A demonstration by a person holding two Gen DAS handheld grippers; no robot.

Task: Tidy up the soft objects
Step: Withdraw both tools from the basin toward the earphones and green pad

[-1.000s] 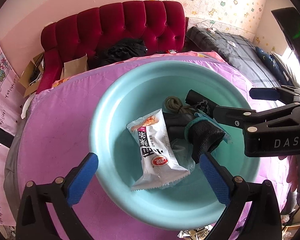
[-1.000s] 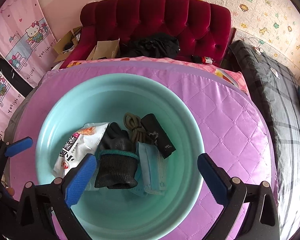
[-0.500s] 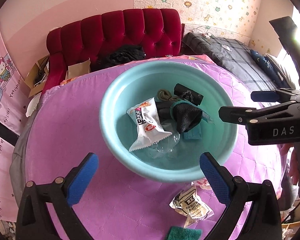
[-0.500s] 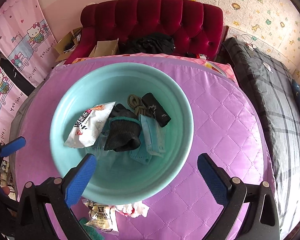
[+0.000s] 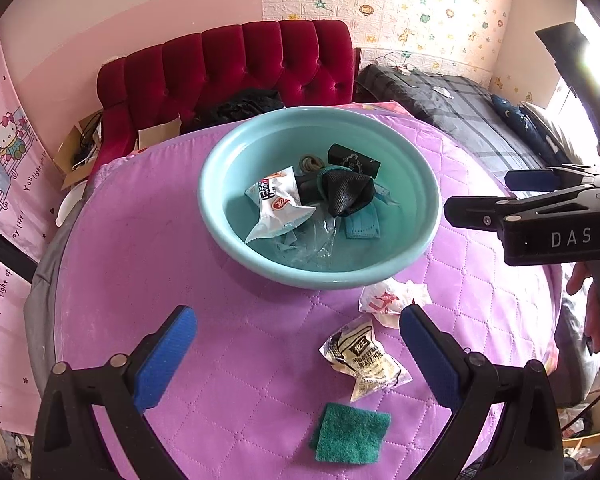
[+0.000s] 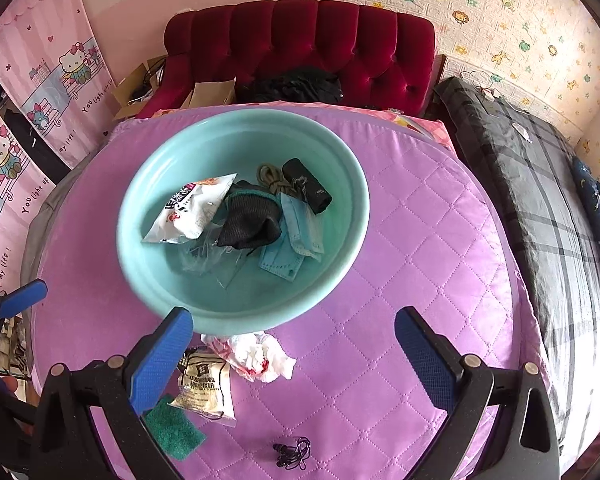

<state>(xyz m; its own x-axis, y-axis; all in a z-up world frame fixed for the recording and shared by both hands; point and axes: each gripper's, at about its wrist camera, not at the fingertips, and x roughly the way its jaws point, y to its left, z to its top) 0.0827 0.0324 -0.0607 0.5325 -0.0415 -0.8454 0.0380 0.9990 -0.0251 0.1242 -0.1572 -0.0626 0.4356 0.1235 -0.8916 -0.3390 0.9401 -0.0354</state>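
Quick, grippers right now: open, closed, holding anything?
Left gripper: open, holding nothing, above the purple quilt.
Right gripper: open, holding nothing, near the teal basin.

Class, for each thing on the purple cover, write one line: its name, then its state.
Basin: upright, holding items.
Glove: in basin, crumpled.
Face masks: in basin, overlapping.
Snack packet: in basin, sealed.
Sponge: flat on cover.
Tissue: crumpled, outside basin.
Left gripper: open, empty.
Right gripper: open, empty.
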